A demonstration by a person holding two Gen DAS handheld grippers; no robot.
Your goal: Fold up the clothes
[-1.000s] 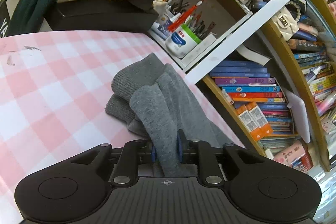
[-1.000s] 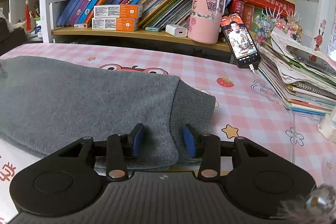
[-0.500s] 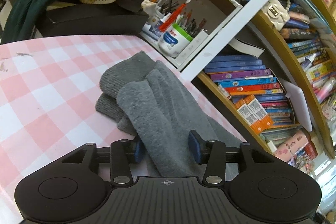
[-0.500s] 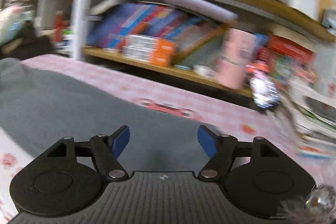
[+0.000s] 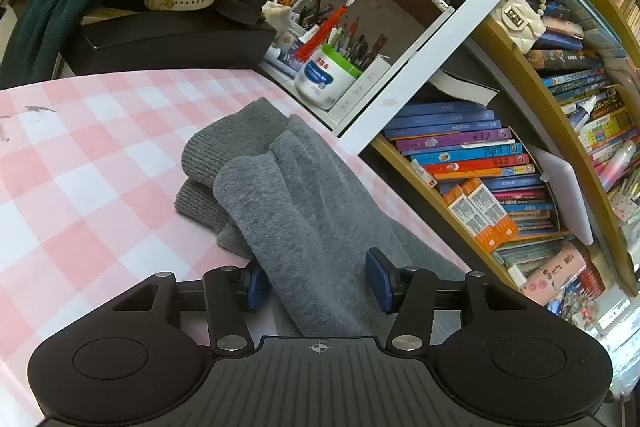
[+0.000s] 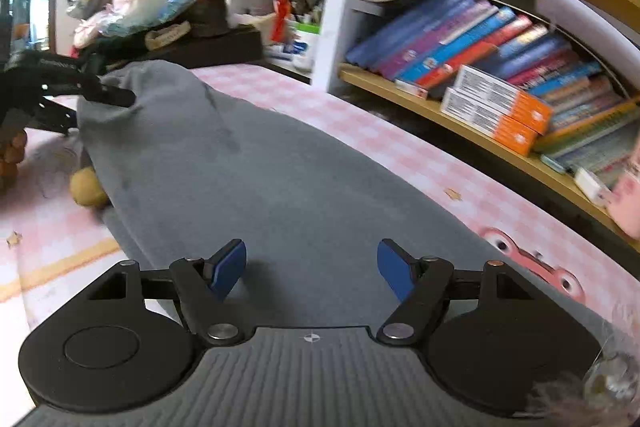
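— So, what is that grey garment (image 6: 280,179)? A sweatshirt?

— Sweatpants or a fleece top, I can't say which. It lies along the pink checked tablecloth (image 5: 80,155), close beside the bookshelf (image 6: 480,131). The two ribbed cuffs (image 5: 228,147) are stacked at the far end, one over the other.

— Heavy?

— I'd judge not. Thick, soft, floppy knit; it will sag and drag across the cloth rather than slide cleanly. The ribbed cuffs or a doubled edge look like the firmest places to pinch.

— And the grippers?

— The left gripper (image 5: 316,279) sits low over the fabric near the cuffs, its jaws opening, with a fold of grey between the blue pads but not pinched. The right gripper (image 6: 312,267) hovers over the broad flat middle, jaws wide, holding nothing.

— So nothing is gripped at all?

— Nothing. The garment rests on the table under both tools.

— Next?

— Probably a fresh hold on an edge.
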